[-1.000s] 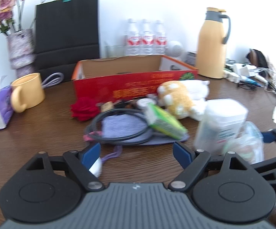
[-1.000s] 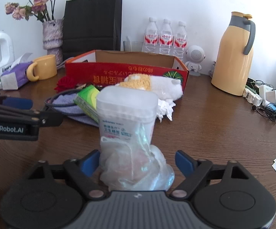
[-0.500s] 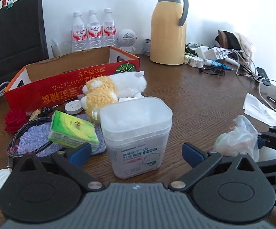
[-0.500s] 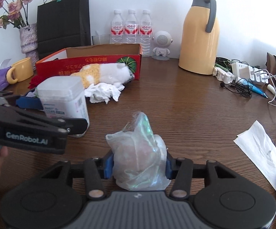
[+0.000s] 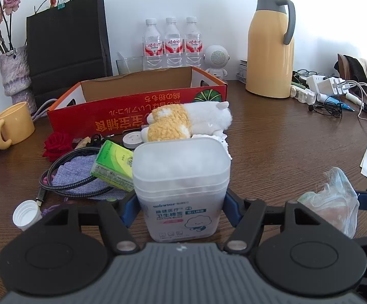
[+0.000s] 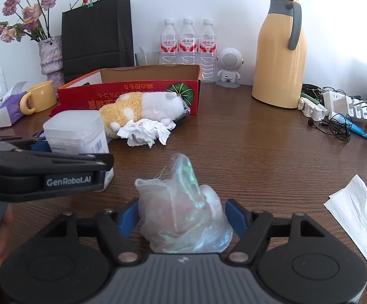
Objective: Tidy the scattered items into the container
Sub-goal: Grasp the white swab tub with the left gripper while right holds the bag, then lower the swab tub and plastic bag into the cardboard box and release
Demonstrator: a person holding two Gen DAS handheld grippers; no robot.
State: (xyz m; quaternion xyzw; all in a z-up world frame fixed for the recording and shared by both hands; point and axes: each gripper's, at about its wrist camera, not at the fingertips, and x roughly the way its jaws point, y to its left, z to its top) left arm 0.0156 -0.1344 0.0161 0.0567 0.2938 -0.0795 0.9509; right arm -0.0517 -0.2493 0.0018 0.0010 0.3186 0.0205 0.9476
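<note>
My frosted plastic cotton-swab tub with the white label (image 5: 182,190) stands upright on the brown wooden table (image 5: 272,147), right between the blue pads of my left gripper (image 5: 180,209). Half a second ago those jaws stood wide on either side of it; now they are closing, and the pads sit against or just short of its walls, so I judge this grip is almost made. Just beside it, on my right, the crumpled clear plastic bag (image 6: 183,207) lies on the table inside my right gripper (image 6: 182,216). That one was pinching the bag a moment ago; its jaws are now opening, the left pad at the bag's edge and the right one standing clear, so the bag is released, not held.

So I read it as swapping priorities: tub first, bag later. The red cardboard box with an open top (image 5: 137,106) sits beyond, behind the yellow-and-white plush toy (image 5: 188,121) and the green tissue packet (image 5: 113,164), and it looks empty from here. Most of the tidying is ahead of me.
</note>
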